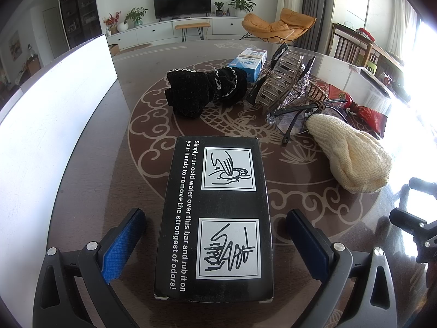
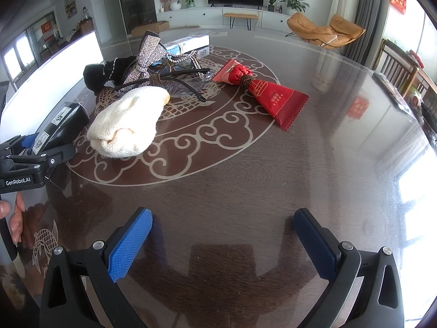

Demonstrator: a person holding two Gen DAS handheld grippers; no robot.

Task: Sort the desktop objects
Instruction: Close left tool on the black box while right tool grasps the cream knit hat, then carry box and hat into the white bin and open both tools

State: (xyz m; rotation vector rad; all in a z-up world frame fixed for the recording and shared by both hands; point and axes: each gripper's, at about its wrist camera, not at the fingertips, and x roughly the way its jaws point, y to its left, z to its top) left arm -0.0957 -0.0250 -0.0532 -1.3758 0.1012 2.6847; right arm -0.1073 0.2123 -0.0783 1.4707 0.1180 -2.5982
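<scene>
Barely begun, I judge: the left gripper (image 1: 215,248) has its fingers apart astride the black printed cardboard box (image 1: 218,216) on the dark patterned glass counter (image 2: 245,177); the right gripper (image 2: 222,242) gapes empty, while the cream knitted sock (image 2: 127,124), red sachet (image 2: 270,95), and other things lie clustered unsorted.

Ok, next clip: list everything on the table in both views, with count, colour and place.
odor-remover bar box: 1, black, between the left tool's fingers, not gripped
white panel: 1, white, table's left edge
scrunchie: 1, black with silver trim, left of the pile
boxes: 2 banded together, blue-white, far side
claw clip: 1, clear
rhinestone bow: 1, silver
glasses: 1, clear with dark arms
knit cloth: 1, cream, near the pile
snack packet: 1, red, tied at the middle, apart on the right
table: 1, dark brown, pale pattern
left tool: open
right tool: open, empty
hand: 1, holding the left tool
</scene>
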